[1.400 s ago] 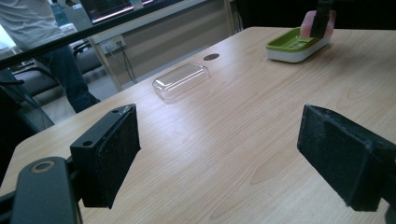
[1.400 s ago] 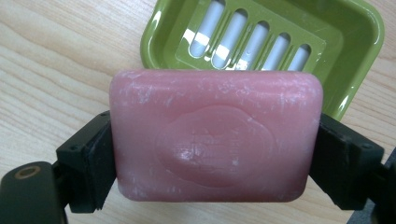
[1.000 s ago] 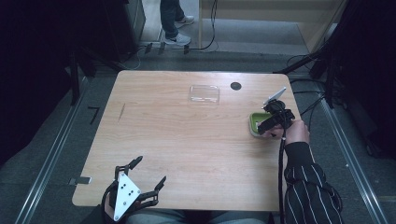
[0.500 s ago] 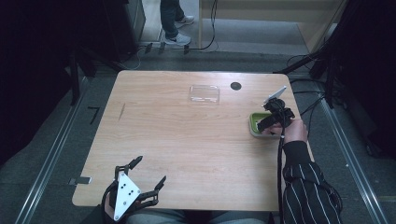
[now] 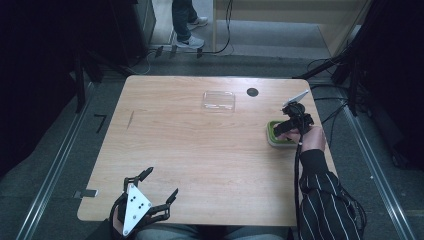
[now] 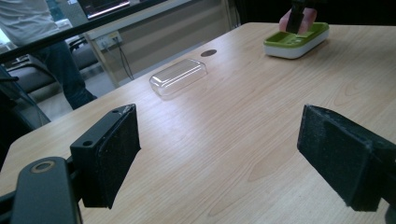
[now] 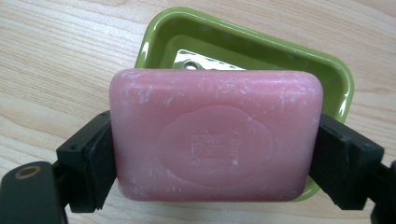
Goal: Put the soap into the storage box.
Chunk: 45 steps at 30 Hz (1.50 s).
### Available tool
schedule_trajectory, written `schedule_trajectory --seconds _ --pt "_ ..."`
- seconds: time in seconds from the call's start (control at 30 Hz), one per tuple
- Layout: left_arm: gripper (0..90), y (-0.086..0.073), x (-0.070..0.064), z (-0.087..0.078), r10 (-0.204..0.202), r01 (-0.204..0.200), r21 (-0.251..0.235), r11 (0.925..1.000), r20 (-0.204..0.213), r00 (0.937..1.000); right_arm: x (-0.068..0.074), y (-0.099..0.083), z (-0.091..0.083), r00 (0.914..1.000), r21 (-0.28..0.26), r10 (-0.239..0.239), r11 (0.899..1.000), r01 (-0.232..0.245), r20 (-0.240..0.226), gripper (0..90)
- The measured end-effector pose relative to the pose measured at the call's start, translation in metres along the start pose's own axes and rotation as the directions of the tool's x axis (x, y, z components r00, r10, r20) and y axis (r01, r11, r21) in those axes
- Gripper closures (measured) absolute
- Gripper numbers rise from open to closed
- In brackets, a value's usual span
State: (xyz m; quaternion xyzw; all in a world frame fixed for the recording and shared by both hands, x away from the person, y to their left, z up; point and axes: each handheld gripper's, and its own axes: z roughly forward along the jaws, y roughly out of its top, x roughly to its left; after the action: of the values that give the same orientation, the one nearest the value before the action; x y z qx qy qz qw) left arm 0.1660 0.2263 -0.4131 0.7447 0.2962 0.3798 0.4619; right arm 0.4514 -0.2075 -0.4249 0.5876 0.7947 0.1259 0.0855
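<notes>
I'm seeing the wooden table (image 5: 200, 150) carrying everything. Left gripper (image 5: 150, 192) is idling at the near edge, well apart from the green soap dish (image 7: 299, 60), jaws spread wide. Right gripper (image 7: 215, 154) is clamping the pink soap bar (image 7: 215, 135) endwise, directly over the dish. Clear lid (image 6: 178, 77) is lying left of the dish.

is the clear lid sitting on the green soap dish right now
No, the clear lid lies by itself on the table, well apart from the green soap dish, where the right claw holds a pink soap.

Likely a lab: floor cables (image 5: 320, 65), rails (image 5: 50, 175).
</notes>
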Motion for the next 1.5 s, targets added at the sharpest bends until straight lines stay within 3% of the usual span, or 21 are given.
schedule_trajectory --seconds 0.67,0.8,1.5 --pt "13.6 0.0 0.001 0.0 -0.004 0.003 -0.003 1.0 -0.006 1.0 -0.011 0.001 0.01 0.9967 -0.016 0.082 0.997 -0.082 0.003 13.9" --pt "13.6 0.0 0.001 0.0 -0.005 0.005 -0.002 1.0 -0.009 1.0 -0.014 0.003 0.015 0.993 -0.01 0.118 0.993 -0.118 0.011 13.9" --pt "13.6 -0.001 0.001 0.0 -0.005 0.005 -0.004 1.0 -0.008 1.0 -0.017 0.007 0.031 0.9869 0.032 0.158 0.987 -0.159 0.033 13.8"
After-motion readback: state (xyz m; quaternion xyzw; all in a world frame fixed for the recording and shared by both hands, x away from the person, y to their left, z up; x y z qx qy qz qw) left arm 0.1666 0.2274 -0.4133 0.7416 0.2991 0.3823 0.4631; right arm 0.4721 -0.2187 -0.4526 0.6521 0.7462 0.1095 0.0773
